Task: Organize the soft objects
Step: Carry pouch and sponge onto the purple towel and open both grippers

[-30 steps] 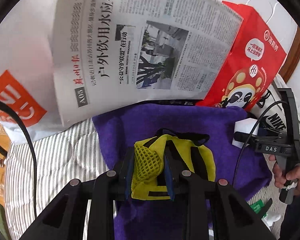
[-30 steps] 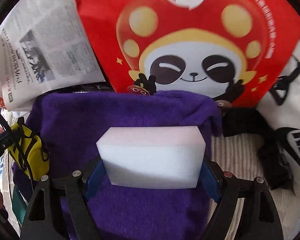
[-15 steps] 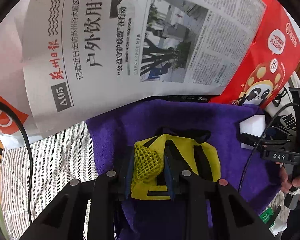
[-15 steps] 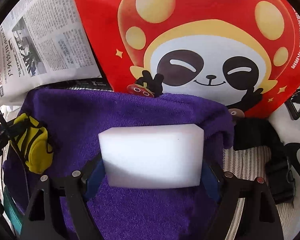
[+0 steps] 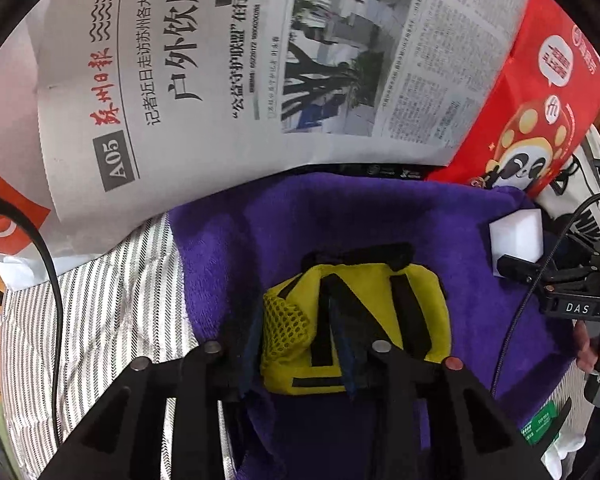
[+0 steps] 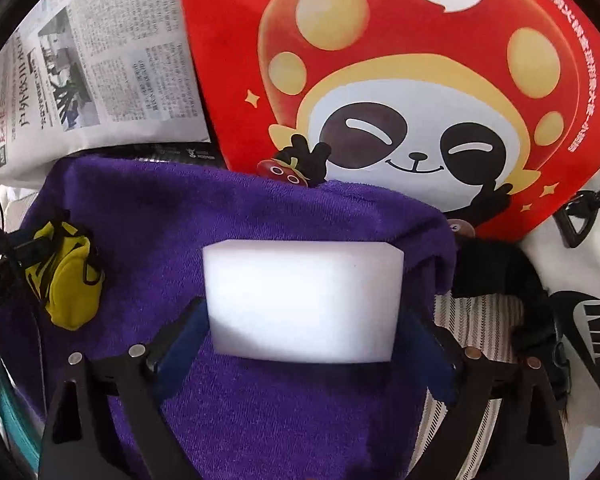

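Both grippers have just been opening: left gripper (image 5: pixel 296 344) slackens around the yellow pouch (image 5: pixel 356 320), right gripper (image 6: pixel 300 344) spreads off the white sponge (image 6: pixel 300 300). Both items sit on the purple towel (image 6: pixel 160 208); release looks underway.

The pouch (image 5: pixel 356 320) and sponge (image 6: pixel 302 300) lie on the towel (image 5: pixel 260 232) (pouch left), newspaper (image 5: pixel 260 60) and bag (image 6: pixel 400 80) behind.
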